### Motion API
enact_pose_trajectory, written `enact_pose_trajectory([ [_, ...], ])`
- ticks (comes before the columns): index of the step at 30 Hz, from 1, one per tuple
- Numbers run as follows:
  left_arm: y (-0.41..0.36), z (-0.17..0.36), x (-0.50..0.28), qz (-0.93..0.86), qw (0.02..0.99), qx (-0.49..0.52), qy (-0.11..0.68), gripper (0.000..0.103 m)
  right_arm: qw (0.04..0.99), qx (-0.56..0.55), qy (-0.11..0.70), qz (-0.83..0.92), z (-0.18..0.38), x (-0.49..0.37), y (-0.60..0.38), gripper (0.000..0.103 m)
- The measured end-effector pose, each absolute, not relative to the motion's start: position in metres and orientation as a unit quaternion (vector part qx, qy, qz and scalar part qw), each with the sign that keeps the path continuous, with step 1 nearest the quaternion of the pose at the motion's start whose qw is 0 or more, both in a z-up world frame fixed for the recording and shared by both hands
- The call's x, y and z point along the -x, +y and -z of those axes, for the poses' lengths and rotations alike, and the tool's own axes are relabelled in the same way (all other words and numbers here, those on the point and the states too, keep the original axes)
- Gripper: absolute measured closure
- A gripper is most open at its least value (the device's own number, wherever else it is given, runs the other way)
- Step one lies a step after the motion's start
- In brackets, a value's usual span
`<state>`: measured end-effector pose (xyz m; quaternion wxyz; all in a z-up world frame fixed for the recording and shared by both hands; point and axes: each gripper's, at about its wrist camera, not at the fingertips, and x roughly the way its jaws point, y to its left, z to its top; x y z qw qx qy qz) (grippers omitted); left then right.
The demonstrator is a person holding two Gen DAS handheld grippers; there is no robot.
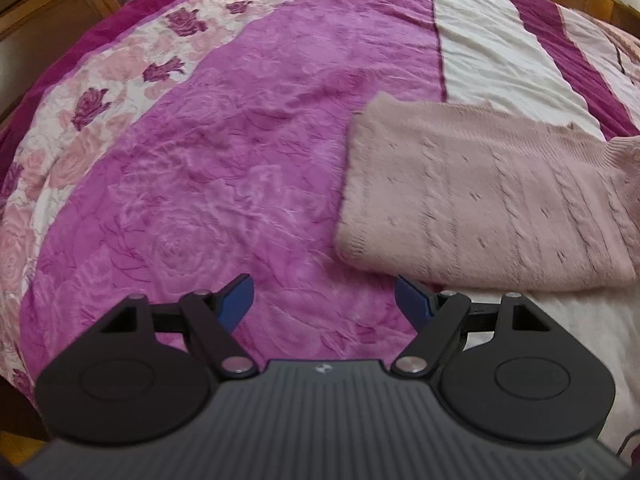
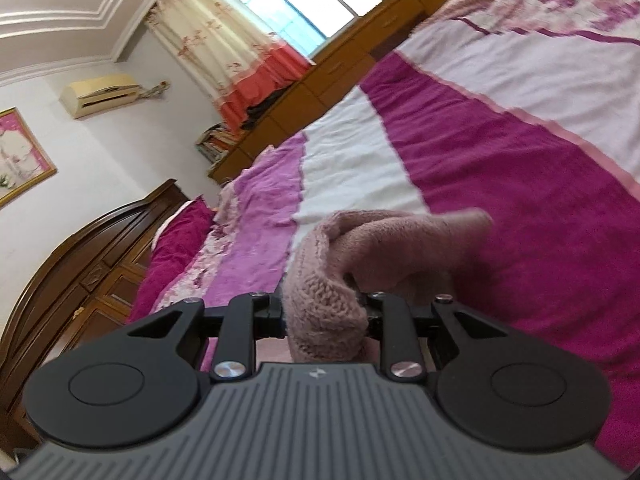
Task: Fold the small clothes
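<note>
In the left wrist view, the left gripper (image 1: 325,302) sits at the bottom centre with its blue-padded fingers (image 1: 239,300) spread wide and nothing between them. Bare magenta rose-patterned bedspread (image 1: 224,168) fills the gap and runs open to the left and top of the frame. The pink cable-knit sweater (image 1: 480,200) lies folded flat at centre right, its near edge just beyond the right finger, its far end cut off by the frame's right edge.

In the right wrist view, the right gripper (image 2: 323,316) at lower centre is clamped on a bunched fold of the same pink sweater (image 2: 328,296); the knit hides the fingertips. The rest of the bundle trails toward frame centre, blurred. Striped magenta and white bedding (image 2: 520,168) stretches open at right. A dark wooden headboard (image 2: 80,264) curves along the left edge, and a curtained window (image 2: 280,4) sits at top centre.
</note>
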<state>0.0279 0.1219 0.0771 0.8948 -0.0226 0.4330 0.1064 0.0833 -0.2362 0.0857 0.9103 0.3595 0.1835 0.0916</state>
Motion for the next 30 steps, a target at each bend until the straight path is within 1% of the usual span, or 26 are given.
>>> enact_pose_trajectory([
  [13, 0.167, -0.087, -0.024, -0.123, 0.900, 0.034, 0.417, 0.024, 0.914, -0.332, 0.174, -0.153, -0.128, -0.105, -0.146, 0.077],
  [18, 0.182, -0.086, -0.021, -0.129, 0.900, 0.046, 0.414, 0.024, 0.919, -0.300, 0.180, -0.183, -0.135, -0.113, -0.097, 0.077],
  [23, 0.189, -0.084, -0.017, -0.128, 0.900, 0.051, 0.414, 0.024, 0.918, -0.267, 0.208, -0.205, -0.122, -0.118, -0.043, 0.077],
  [30, 0.199, -0.081, -0.016, -0.128, 0.902, 0.053, 0.409, 0.024, 0.920, -0.192, 0.262, -0.217, -0.073, -0.127, 0.019, 0.077],
])
